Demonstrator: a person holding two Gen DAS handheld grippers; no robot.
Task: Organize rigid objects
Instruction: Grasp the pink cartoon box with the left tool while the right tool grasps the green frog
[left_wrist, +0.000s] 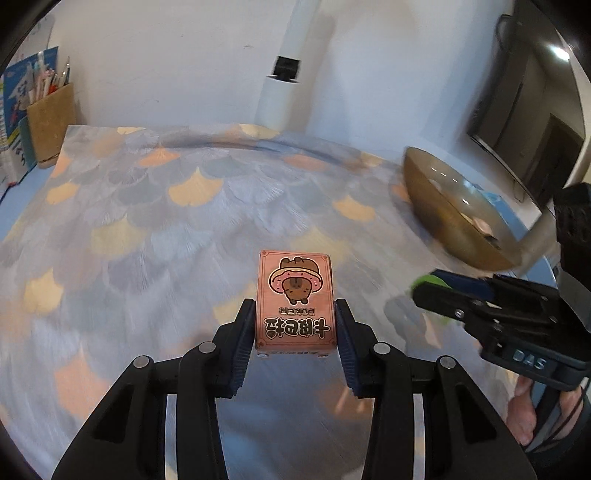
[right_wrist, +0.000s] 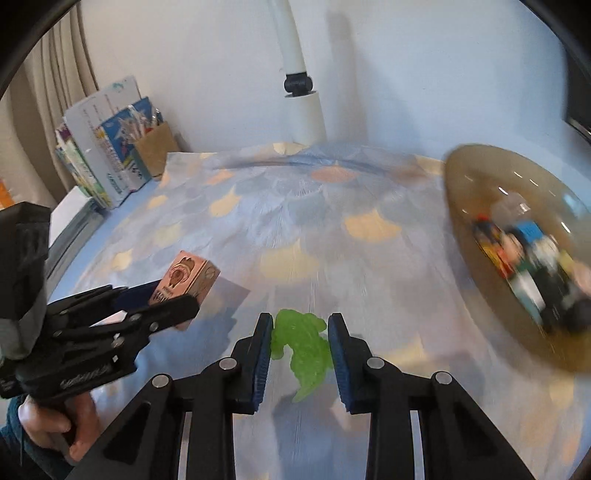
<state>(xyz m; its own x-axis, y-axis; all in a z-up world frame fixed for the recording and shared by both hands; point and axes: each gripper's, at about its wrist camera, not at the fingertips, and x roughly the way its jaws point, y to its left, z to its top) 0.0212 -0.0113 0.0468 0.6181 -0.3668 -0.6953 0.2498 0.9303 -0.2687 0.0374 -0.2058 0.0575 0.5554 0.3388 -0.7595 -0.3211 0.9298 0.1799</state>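
Observation:
My left gripper is shut on a pink poker card box with a cartoon bear, held above the patterned tablecloth. The box also shows in the right wrist view, gripped at left. My right gripper is shut on a translucent green toy figure, held above the cloth. The right gripper also shows in the left wrist view with a bit of green at its tips.
A brown glass bowl with several small objects in it sits at the right, also in the left wrist view. A cardboard pen holder and books stand at the back left. A white lamp post rises at the back.

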